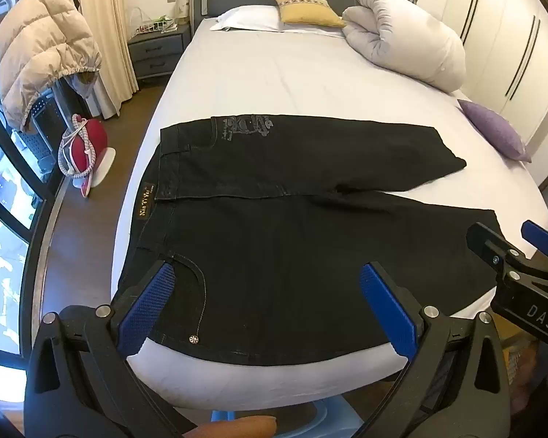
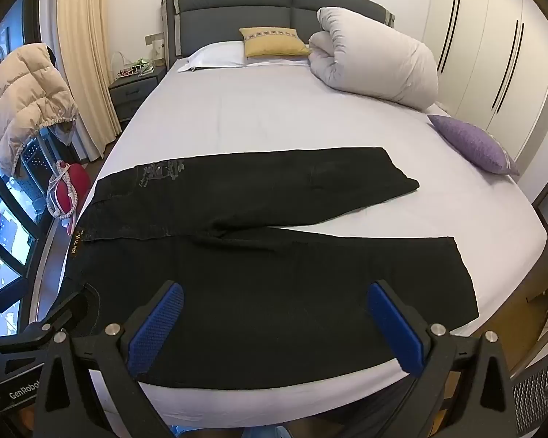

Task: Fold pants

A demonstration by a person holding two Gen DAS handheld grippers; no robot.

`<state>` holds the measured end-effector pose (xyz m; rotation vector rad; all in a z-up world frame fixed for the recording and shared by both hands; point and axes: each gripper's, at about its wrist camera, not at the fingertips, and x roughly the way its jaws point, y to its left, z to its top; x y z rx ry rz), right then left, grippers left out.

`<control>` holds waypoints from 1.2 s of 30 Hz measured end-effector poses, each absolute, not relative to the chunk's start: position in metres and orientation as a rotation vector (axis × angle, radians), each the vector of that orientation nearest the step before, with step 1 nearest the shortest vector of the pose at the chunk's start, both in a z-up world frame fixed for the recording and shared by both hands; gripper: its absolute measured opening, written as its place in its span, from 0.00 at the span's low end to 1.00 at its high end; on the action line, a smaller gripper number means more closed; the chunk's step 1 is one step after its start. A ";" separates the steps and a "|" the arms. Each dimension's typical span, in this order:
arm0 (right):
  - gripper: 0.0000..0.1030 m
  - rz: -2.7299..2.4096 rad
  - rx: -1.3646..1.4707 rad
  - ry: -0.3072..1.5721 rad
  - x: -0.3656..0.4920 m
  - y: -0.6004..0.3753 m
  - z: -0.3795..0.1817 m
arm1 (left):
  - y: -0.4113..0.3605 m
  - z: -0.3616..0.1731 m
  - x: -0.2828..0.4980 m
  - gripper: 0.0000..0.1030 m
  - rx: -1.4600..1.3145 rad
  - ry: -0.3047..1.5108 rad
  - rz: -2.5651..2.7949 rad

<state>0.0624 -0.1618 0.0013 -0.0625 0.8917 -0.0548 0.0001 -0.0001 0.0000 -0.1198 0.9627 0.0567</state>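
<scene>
Black pants (image 1: 281, 226) lie flat across the foot of the bed (image 1: 274, 84), waistband at the left, both legs spread out to the right. They also show in the right wrist view (image 2: 266, 266). My left gripper (image 1: 268, 284) is open and empty, above the near hip and pocket area. My right gripper (image 2: 274, 306) is open and empty, above the near leg. The right gripper also shows at the right edge of the left wrist view (image 1: 511, 241). Part of the left gripper's body shows at the lower left of the right wrist view.
A rolled white duvet (image 1: 402, 33), a yellow cushion (image 1: 307, 9) and a white pillow (image 1: 248, 18) lie at the head of the bed. A purple cushion (image 1: 493, 129) lies at the right edge. A red item (image 1: 87, 149) and a jacket-draped chair (image 1: 44, 54) stand on the floor at left.
</scene>
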 end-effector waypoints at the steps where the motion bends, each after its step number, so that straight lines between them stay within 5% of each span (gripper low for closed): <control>1: 1.00 -0.055 -0.063 0.892 0.062 -0.162 0.001 | 0.000 0.000 0.000 1.00 -0.114 0.960 0.059; 36: 1.00 -0.059 -0.056 0.928 0.064 -0.168 -0.013 | 0.006 -0.017 0.004 1.00 -0.111 0.984 0.063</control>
